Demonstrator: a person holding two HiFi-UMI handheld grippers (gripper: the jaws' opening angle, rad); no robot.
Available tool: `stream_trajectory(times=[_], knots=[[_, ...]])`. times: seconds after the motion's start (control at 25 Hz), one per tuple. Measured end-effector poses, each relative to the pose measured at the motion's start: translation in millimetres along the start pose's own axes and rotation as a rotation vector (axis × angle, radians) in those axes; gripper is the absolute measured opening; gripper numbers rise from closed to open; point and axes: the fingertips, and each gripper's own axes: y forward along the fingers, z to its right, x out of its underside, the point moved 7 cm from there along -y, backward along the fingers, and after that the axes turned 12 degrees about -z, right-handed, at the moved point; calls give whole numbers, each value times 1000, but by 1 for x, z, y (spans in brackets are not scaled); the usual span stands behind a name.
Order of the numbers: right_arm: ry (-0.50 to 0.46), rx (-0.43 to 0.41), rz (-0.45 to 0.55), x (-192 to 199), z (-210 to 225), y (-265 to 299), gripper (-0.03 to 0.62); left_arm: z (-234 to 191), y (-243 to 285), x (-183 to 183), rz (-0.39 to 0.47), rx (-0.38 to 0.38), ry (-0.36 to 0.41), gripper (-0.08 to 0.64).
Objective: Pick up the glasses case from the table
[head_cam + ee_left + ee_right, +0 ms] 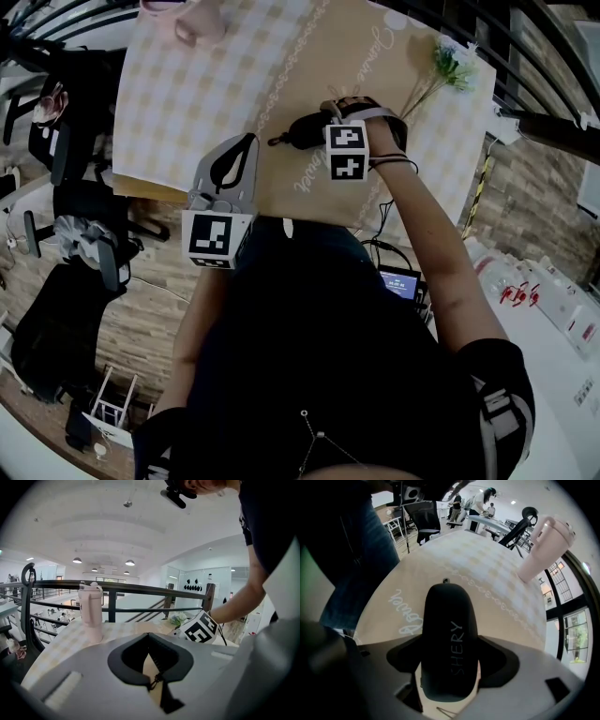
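Left gripper (151,660) nearest, over table (187,103) near edge: jaws together, nothing between. Further out, right gripper (451,660): jaws clamped on black glasses case (449,620), pads against both long sides, long axis straight out along jaws. Lifted or resting on cloth: cannot tell. Far end: pink tumbler (192,19), lid on, contents hidden.

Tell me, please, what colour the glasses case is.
The glasses case is black with pale lettering, seen best in the right gripper view.
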Motion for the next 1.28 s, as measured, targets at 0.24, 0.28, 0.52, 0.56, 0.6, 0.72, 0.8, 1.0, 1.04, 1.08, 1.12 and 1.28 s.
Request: stream_trajectory(times=[0.24,0.28,0.52,0.56,0.6,0.72,0.8,1.0,1.04,1.08,1.12,1.28], knots=[[63,101,12,4,0,-28,328,7,-6,-5,25,13,23,12],[81,123,16,4,0,-34,328,8,-8,-6,30,17,28,12],[205,272,33,13,2,-72,328,14,-10,-17,65,41,57,12],[228,289,37,14,1,-79,328,15,-11,-19,68,44,61,12],[252,304,44,15,0,-85,328,16,-12,-21,71,46,63,12],[321,355,57,19,-4,-104,328,19,-14,-28,92,50,76,12],[363,392,64,22,-7,-116,328,20,-15,-34,110,56,89,12],[453,488,85,29,-13,-144,328,22,-14,-47,148,69,119,12],[470,509,89,31,-14,-149,328,22,-14,-51,157,71,124,12],[488,529,95,32,-15,-155,328,23,-15,-54,165,71,129,12],[507,550,103,34,-16,-161,328,24,-15,-58,174,72,134,12],[589,648,140,40,-21,-184,328,28,-19,-74,210,82,145,12]])
